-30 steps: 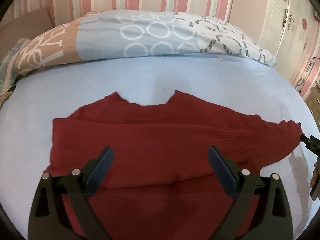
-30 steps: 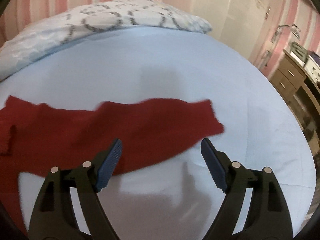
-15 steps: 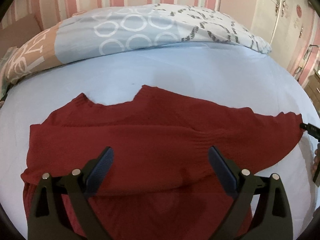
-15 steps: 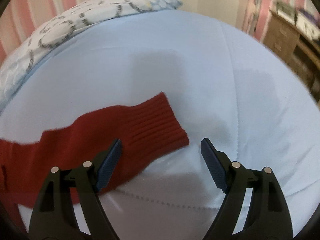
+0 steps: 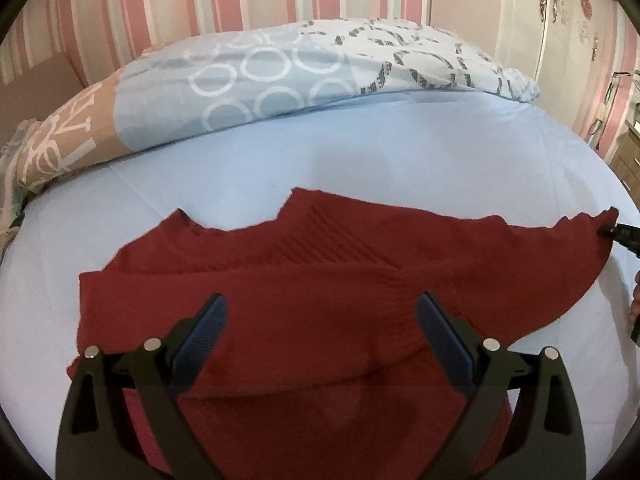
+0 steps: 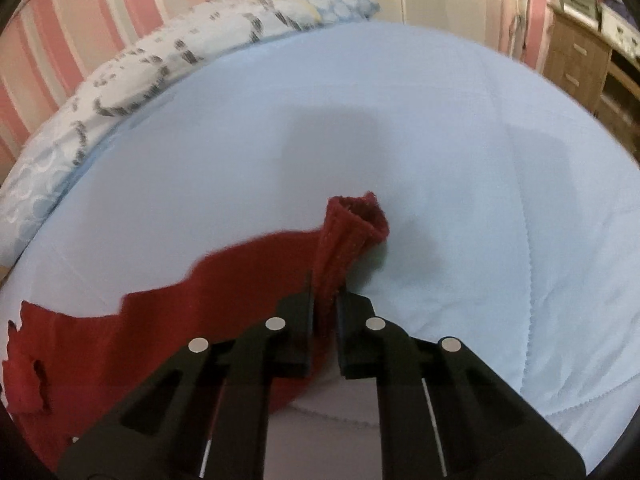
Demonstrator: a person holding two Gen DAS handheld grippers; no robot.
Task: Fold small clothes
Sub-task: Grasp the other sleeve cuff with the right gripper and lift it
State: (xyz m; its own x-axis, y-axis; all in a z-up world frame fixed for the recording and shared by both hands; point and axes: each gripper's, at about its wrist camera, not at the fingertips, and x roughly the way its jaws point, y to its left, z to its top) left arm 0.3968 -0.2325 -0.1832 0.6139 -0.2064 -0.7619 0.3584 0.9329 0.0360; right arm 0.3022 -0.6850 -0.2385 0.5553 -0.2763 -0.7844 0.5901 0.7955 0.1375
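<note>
A dark red knit sweater [image 5: 320, 292] lies on the light blue bed sheet [image 5: 360, 152], one sleeve folded across its body. My left gripper [image 5: 322, 320] hovers open above the sweater's middle, nothing between its blue pads. In the right wrist view my right gripper [image 6: 324, 300] is shut on the ribbed cuff [image 6: 352, 228] of the other sleeve, which bunches up past the jaws. The rest of that sleeve [image 6: 160, 320] trails off to the left. The right gripper's tip [image 5: 622, 234] shows at the left wrist view's right edge, at the cuff.
A patterned pillow and duvet [image 5: 280, 80] lie along the head of the bed under a pink striped wall [image 5: 200, 0]. A wooden chest of drawers [image 6: 580, 52] stands beyond the bed's right side. A white wardrobe [image 5: 560, 20] is at the far right.
My right gripper moved in over the sleeve's cuff and closed on it, lifting and bunching it. The left gripper shifted sideways over the sweater and stayed open.
</note>
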